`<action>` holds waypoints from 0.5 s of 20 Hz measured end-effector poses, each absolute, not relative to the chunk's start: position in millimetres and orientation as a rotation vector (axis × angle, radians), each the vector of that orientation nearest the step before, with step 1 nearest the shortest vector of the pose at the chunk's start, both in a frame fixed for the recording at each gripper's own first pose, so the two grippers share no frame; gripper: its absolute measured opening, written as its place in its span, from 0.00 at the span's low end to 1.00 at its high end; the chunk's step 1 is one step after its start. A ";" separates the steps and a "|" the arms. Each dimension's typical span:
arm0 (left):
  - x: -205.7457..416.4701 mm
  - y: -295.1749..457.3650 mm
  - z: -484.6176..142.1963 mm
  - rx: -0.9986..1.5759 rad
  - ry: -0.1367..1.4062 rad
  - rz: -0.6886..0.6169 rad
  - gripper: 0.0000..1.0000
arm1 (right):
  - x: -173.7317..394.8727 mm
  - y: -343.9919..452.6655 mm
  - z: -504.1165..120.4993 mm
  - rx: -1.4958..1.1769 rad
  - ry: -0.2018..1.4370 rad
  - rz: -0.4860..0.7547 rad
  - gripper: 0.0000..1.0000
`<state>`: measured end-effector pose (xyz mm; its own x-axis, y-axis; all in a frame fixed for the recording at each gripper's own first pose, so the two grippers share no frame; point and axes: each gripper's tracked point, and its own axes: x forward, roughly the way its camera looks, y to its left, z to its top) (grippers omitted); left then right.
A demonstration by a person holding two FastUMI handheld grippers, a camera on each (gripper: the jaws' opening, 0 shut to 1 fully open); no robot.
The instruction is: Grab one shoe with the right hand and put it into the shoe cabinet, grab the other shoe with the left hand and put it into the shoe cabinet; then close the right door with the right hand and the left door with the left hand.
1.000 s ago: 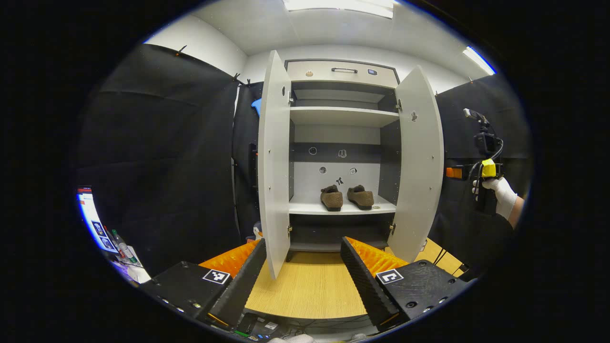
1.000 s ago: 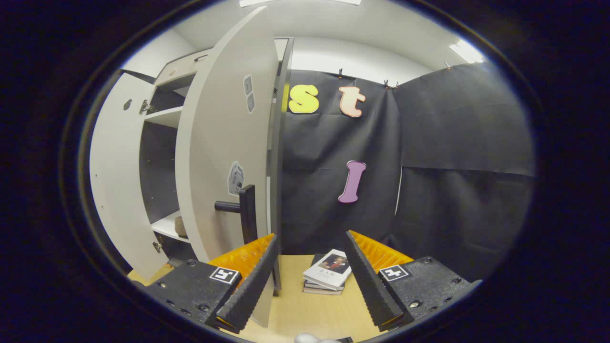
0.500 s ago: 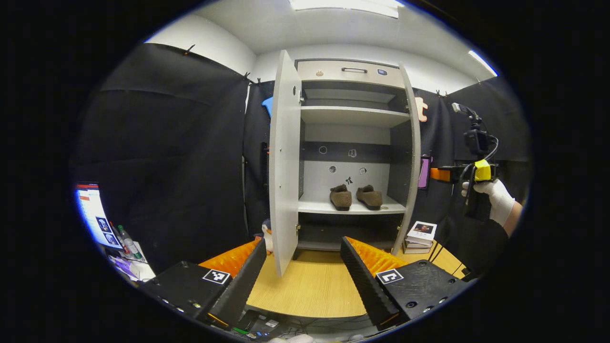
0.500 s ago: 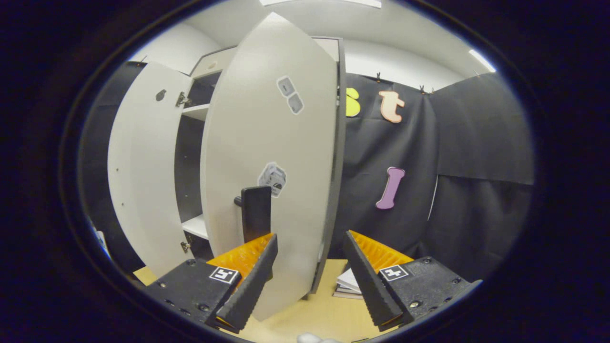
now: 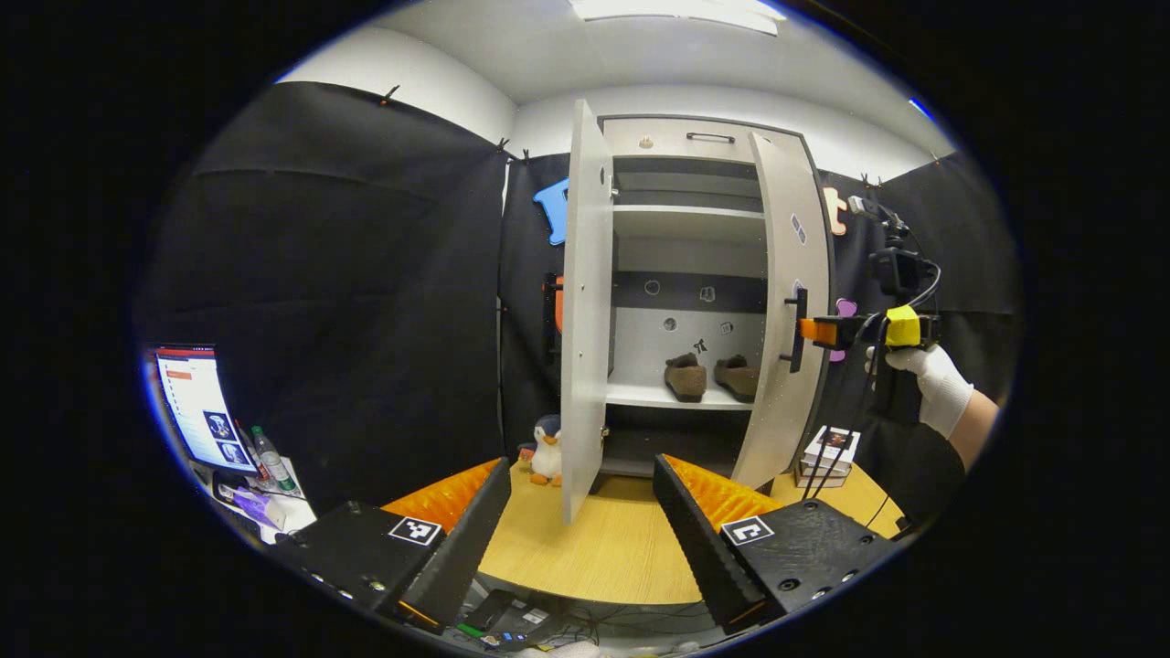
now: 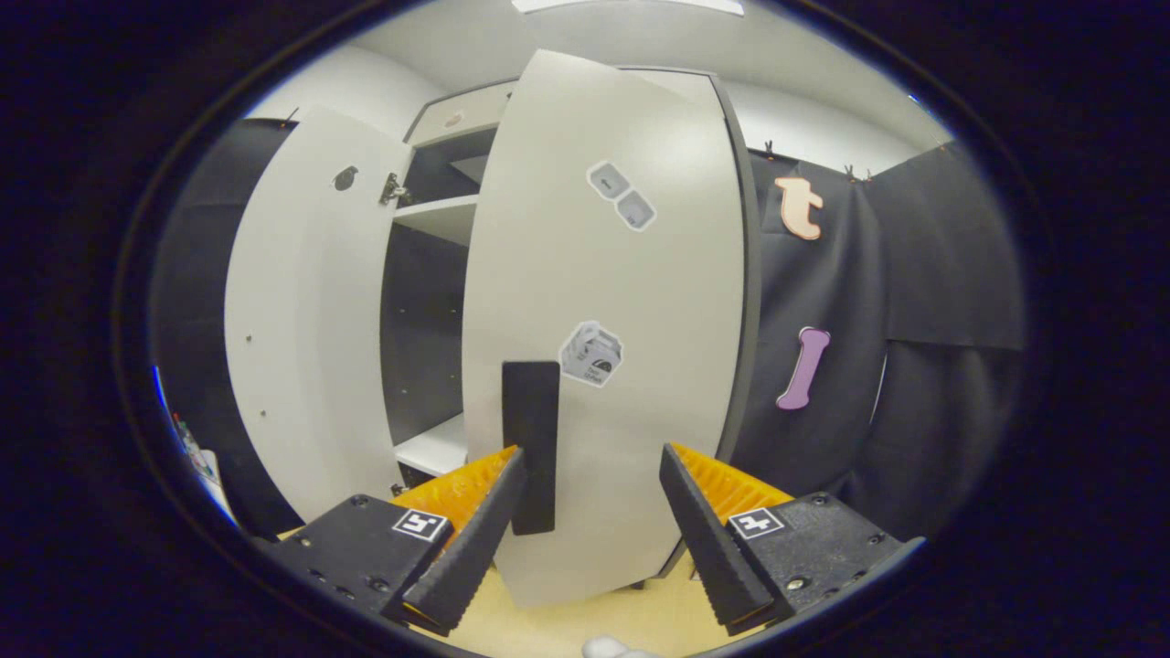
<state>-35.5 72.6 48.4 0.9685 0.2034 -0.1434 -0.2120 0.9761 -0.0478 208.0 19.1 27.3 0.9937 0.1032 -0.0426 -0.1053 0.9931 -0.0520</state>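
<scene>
Straight ahead of the left gripper (image 5: 580,512), well beyond its fingertips, stands the shoe cabinet (image 5: 686,146); this claw is spread wide, holds nothing, and hangs over the wooden table (image 5: 594,557). Left door (image 5: 585,311) swings out toward the left claw, edge-on, just above the gap between its fingers. Both shoes (image 5: 686,377) sit side by side on the lower shelf (image 5: 654,395), toes pointing out, past the left claw and slightly right of its centreline; the right-hand shoe (image 5: 739,377) is partly hidden by the right door (image 5: 786,302). Right door is partly closed, angled across the right half of the opening. Right gripper (image 5: 823,331), seen from the left gripper view, is up and to the right, far off, held by a white-gloved hand (image 5: 932,388), its front end just beside the dark door handle (image 5: 799,331). From the right gripper view, the right gripper (image 6: 590,512) is also wide apart and grips nothing; the handle (image 6: 531,439) stands upright just above and inside its left finger (image 6: 466,548), contact unclear. Right door face (image 6: 622,366) lies close in front of that claw, stickers (image 6: 591,354) on it. Toy penguin (image 5: 547,450) stands on the table left of the left door's foot; stack of books (image 5: 827,452) lies right of the cabinet base; a monitor (image 5: 196,407) sits far left of the left claw.
</scene>
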 end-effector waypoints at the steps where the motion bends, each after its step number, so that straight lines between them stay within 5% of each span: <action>1: -35.4 76.7 47.4 -0.060 0.139 0.211 0.95 | 203.3 16.5 30.2 -0.053 0.036 0.100 0.97; 10: 2.6 112.7 48.9 -0.039 0.122 0.173 0.95 | 107.4 -7.4 22.7 -0.040 0.038 0.088 0.97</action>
<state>2.6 112.7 48.9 0.9777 0.1695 -0.1241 -0.1742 0.9843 -0.0279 107.4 -7.4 22.7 0.9954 0.0873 -0.0395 -0.0888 0.9953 -0.0387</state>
